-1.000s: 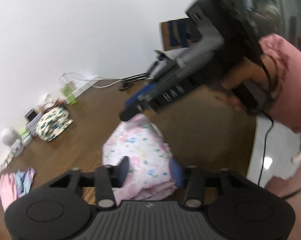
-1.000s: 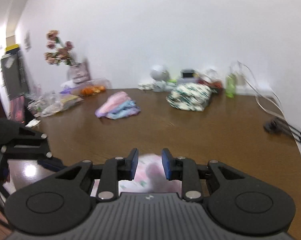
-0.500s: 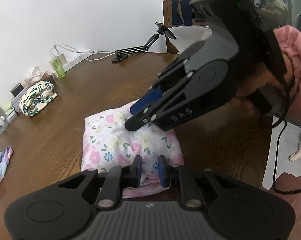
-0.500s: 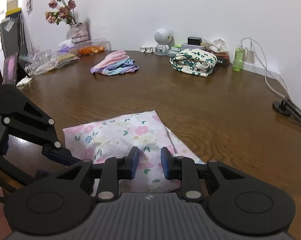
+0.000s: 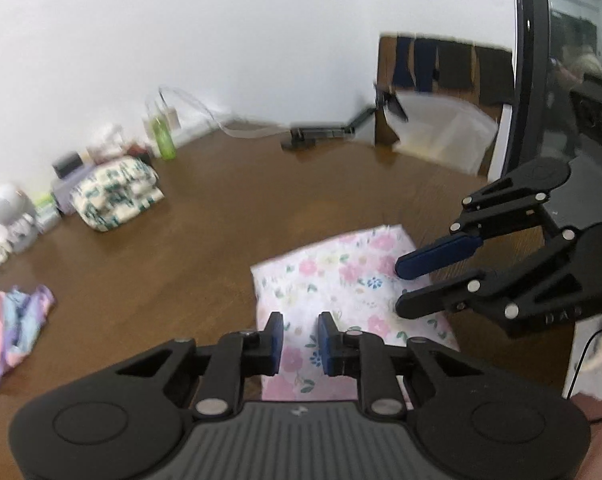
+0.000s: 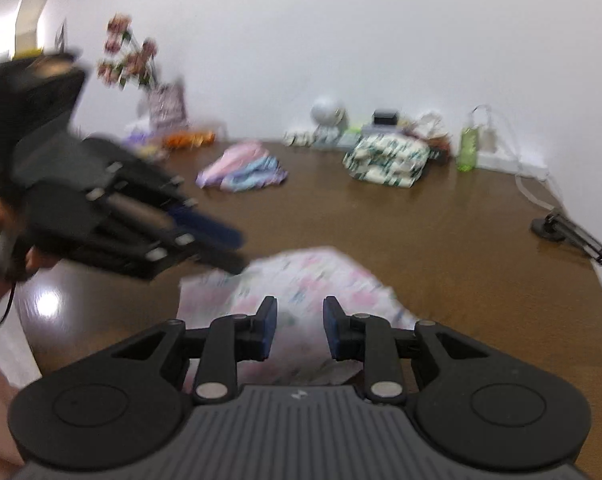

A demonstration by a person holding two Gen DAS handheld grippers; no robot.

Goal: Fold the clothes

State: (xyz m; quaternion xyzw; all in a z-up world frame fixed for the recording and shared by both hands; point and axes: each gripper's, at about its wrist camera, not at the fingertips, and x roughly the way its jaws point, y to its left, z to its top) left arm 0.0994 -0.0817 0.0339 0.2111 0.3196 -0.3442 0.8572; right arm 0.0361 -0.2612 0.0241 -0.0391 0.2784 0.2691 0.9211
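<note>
- Left wrist view: the left gripper (image 5: pixel 299 320) hangs over the near end of the floral cloth (image 5: pixel 341 280). Its jaws have just been closing and now stand a narrow slot apart. The cloth shows through that slot but lies below the blue pads, so nothing is pinched.
- The floral cloth lies folded into a flat rectangle on the brown table (image 5: pixel 221 240), close to the table's near right edge.
- The right gripper (image 5: pixel 397 286) reaches in from the right, seen side-on, over the cloth's right edge. Its two fingers are parted with nothing between them. Whether the lower finger touches the fabric I cannot tell.
- Well apart from the floral cloth, a green-and-white folded garment (image 5: pixel 117 196) sits near the wall. A pastel garment (image 5: pixel 9 332) lies at the far left.
- Right wrist view: the right gripper (image 6: pixel 299 312) points down over the floral cloth (image 6: pixel 301 276). Its jaws are spread a little and the pads are clear of the fabric, which is blurred here.
- The left gripper (image 6: pixel 239 252) comes in from the left, badly blurred, with its tips over the cloth's left corner. Its opening cannot be read from this side.
- Across the table (image 6: pixel 421 232), the pastel garment (image 6: pixel 243 168) and the green-and-white folded garment (image 6: pixel 387 162) lie near the wall, with a green bottle (image 6: pixel 466 150) to their right.
</note>
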